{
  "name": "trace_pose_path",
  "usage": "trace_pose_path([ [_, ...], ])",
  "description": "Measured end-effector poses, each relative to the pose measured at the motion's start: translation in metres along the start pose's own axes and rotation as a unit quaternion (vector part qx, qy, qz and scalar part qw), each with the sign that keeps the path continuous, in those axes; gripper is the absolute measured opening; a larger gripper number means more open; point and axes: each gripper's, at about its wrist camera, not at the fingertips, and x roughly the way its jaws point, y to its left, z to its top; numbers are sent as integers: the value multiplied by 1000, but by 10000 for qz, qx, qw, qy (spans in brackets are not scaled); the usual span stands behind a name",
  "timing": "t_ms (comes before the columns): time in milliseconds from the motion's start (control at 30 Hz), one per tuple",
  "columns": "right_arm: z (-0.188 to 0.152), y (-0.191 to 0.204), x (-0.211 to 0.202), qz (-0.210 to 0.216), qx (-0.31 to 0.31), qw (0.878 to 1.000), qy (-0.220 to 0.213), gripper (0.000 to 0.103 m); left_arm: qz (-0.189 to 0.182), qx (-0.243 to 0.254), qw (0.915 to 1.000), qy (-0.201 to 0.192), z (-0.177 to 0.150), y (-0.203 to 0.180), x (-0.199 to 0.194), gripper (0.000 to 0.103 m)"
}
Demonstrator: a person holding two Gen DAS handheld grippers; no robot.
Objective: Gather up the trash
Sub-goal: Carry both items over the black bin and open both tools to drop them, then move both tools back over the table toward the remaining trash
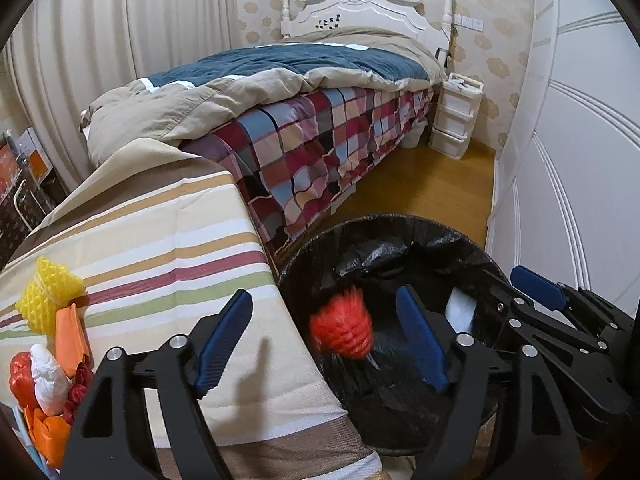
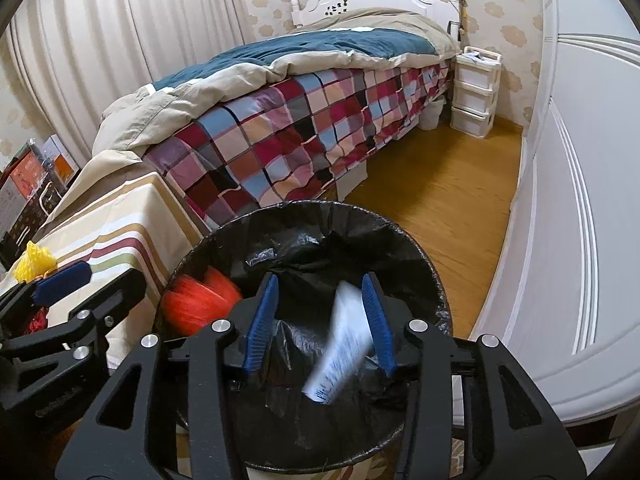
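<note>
Black, crinkled plastic lines the round trash bin, which fills the lower centre of the right wrist view and the lower right of the left wrist view; its rim is thin and dark, the liner glossy and creased. Over its mouth the left gripper stands with its ribbed blue pads wide apart, and a red foam-net sleeve, blurred and bristly-looking, sits in the gap touching neither pad; in the right wrist view the same red mesh lies against the bin's left inner wall. The right gripper is partly open, its blue pads either side of a white paper slip printed with blue text too blurred to read; the slip hangs tilted close by the right-hand pad, and whether it touches that pad I cannot tell.

At the left of both frames a striped cloth in cream, tan, maroon and green covers a flat surface; on it, at the lower left of the left wrist view, lie a yellow foam net, an orange wrapper, a white crumpled piece and red scraps.

Behind, a bed with a checked sheet, a white carved headboard, and white plastic drawers on the smooth wooden floor; boxes at the far left carry print too small to read.
</note>
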Motion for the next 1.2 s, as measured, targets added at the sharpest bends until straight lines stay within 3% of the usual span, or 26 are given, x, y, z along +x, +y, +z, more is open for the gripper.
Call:
trace_pose_path([
  [333,-2,0,-15,-76,74,9999,-118,56,16,-120,9999,-69,-5,9,-17,81],
  [633,-24,13,-40,-59,153,9998,-148,65,149,-221,9996,-127,-27,30,-51,82],
  [1200,-78,81,-88,308,-150,9994,-61,67,632,-620,9961,-55,-95,103,-117,82],
])
